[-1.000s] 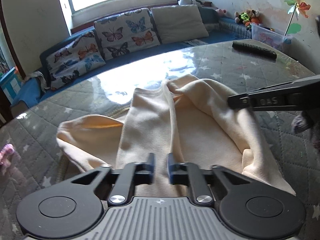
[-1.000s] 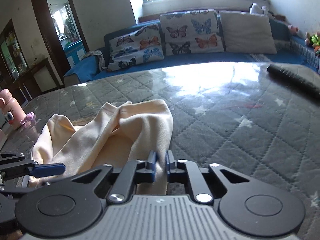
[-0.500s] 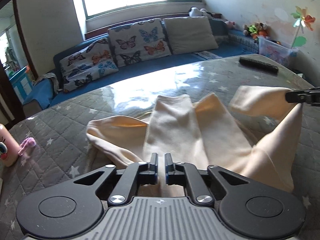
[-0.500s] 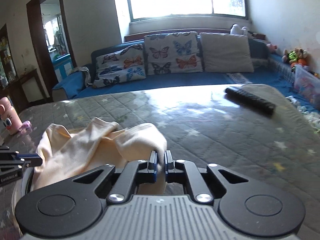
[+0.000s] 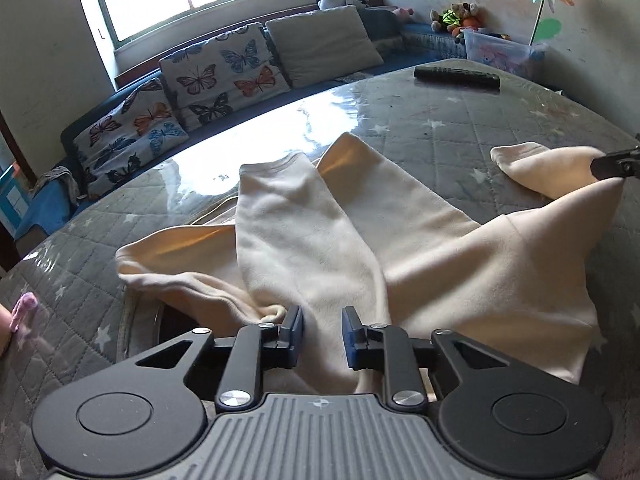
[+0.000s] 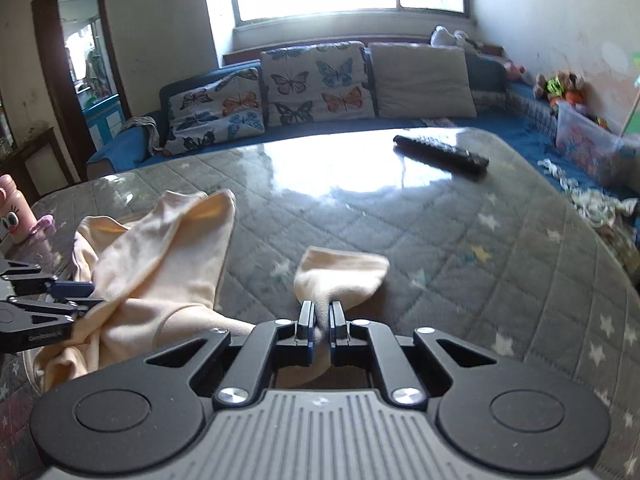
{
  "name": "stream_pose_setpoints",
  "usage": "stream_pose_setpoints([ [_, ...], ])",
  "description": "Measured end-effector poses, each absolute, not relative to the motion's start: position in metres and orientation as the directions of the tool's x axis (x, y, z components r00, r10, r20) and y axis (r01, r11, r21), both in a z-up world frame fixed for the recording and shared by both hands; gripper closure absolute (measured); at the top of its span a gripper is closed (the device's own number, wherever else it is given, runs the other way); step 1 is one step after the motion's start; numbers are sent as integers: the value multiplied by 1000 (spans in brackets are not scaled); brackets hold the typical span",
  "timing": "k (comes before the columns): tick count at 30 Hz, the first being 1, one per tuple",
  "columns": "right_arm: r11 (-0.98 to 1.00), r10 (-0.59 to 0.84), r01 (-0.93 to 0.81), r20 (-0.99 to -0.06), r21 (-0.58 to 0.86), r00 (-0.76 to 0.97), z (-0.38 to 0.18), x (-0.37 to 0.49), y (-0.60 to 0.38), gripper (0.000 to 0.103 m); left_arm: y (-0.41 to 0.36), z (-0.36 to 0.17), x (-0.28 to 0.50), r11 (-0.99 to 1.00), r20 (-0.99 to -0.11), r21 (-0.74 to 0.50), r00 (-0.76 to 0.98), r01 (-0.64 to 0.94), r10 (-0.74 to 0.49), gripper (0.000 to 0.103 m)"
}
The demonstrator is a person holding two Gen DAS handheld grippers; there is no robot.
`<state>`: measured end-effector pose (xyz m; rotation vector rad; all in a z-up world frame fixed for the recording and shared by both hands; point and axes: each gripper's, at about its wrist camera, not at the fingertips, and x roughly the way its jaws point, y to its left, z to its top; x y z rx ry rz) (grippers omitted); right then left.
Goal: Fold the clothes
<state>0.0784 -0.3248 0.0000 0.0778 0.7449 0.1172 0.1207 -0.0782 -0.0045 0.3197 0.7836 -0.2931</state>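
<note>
cream fleece garment point(image 5: 320, 240): right gripper point(image 6: 320, 322) clenched its sleeve, lower centre; left gripper point(image 5: 322, 332) jaws opening over cloth; pull sleeve flat, taut.

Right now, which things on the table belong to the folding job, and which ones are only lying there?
For the job:
- cream garment, spread on the table
- right gripper, shut on one end of it
- left gripper, fingers opening, cloth between them

Lying about:
- black remote
- pink bottle
- plastic toy box beyond the table
</note>
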Motion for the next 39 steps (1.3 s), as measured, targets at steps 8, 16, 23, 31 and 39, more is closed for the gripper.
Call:
stream_pose_setpoints([
  [8,990,134,-68,-673,123,728,-7,78,-324,97,-82,3,101,908,-706,166,690,384,-163,53],
  [16,989,133,-56,-670,136,730,-8,77,-328,96,-78,17,96,924,-679,109,706,368,-201,52],
  [23,989,135,-56,-674,137,726,-10,80,-327,95,-89,8,93,892,-702,124,674,434,-230,53],
  [31,990,133,-59,-675,132,725,-10,79,-330,95,-65,7,87,922,-697,110,690,372,-195,97],
  [39,989,140,-71,-674,129,726,-7,75,-329,95,5,35,42,983,-643,36,757,180,-115,100],
])
